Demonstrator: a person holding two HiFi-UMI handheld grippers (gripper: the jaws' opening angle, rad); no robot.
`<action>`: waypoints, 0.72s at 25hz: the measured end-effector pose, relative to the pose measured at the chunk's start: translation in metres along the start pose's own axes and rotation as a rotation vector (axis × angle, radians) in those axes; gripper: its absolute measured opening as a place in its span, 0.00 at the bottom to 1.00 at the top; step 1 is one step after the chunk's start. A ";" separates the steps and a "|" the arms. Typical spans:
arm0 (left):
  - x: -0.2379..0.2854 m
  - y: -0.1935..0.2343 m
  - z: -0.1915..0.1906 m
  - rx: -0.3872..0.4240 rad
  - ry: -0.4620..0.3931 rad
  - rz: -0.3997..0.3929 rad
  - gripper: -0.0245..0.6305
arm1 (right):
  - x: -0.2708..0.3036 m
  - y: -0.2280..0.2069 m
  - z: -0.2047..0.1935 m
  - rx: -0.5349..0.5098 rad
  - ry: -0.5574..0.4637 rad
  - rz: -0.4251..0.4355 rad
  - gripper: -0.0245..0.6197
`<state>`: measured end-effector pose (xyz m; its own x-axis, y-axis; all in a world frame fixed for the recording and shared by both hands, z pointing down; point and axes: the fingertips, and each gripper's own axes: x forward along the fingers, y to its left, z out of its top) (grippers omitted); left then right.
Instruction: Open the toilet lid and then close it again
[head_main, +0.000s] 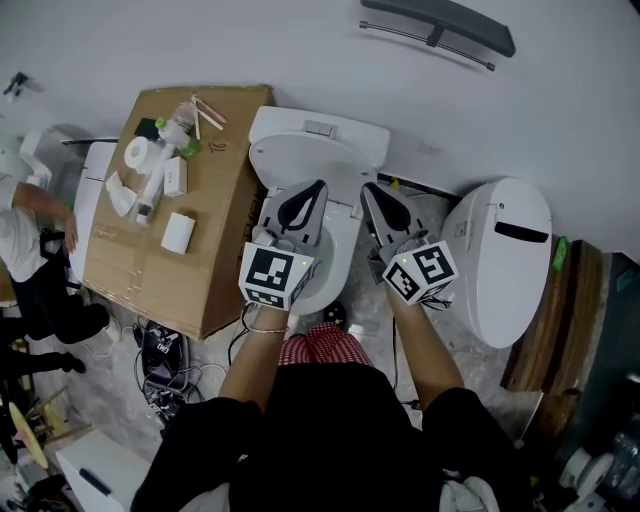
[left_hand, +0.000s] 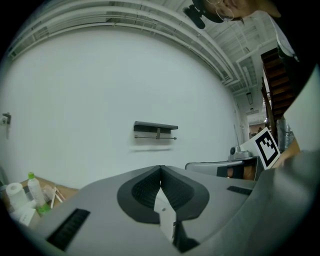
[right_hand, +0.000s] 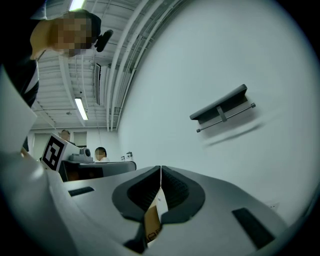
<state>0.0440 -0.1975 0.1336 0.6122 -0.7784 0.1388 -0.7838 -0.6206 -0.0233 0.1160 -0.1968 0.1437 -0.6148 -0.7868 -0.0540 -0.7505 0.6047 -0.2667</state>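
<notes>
The floor (head_main: 110, 405) bears a toilet (head_main: 320, 150), cables (head_main: 165, 368) and a cardboard box (head_main: 215, 235) topped with a paper roll (head_main: 137, 153) and a bottle (head_main: 176, 128).

The left forearm (head_main: 255, 352) and right forearm (head_main: 428, 350) reach forward and down, side by side. The left tongs (head_main: 318, 187) and right tongs (head_main: 367, 189) point ahead, near each other, each with its jaws pressed together at the tips.

The toilet lid (head_main: 308, 165) is white, the cardboard box (head_main: 220, 235) brown, the shorts (head_main: 322, 346) red-checked.
</notes>
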 end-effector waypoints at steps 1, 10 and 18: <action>0.003 0.001 -0.002 -0.003 0.006 0.004 0.05 | 0.001 -0.003 -0.001 0.001 0.003 0.003 0.07; 0.026 0.009 -0.018 -0.010 0.033 0.027 0.05 | 0.013 -0.030 -0.008 -0.003 0.028 0.021 0.07; 0.039 0.013 -0.036 -0.008 0.058 0.027 0.05 | 0.020 -0.046 -0.017 -0.003 0.045 0.024 0.07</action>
<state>0.0539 -0.2321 0.1739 0.5843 -0.7877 0.1952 -0.8006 -0.5989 -0.0202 0.1342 -0.2387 0.1715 -0.6427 -0.7660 -0.0173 -0.7361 0.6235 -0.2633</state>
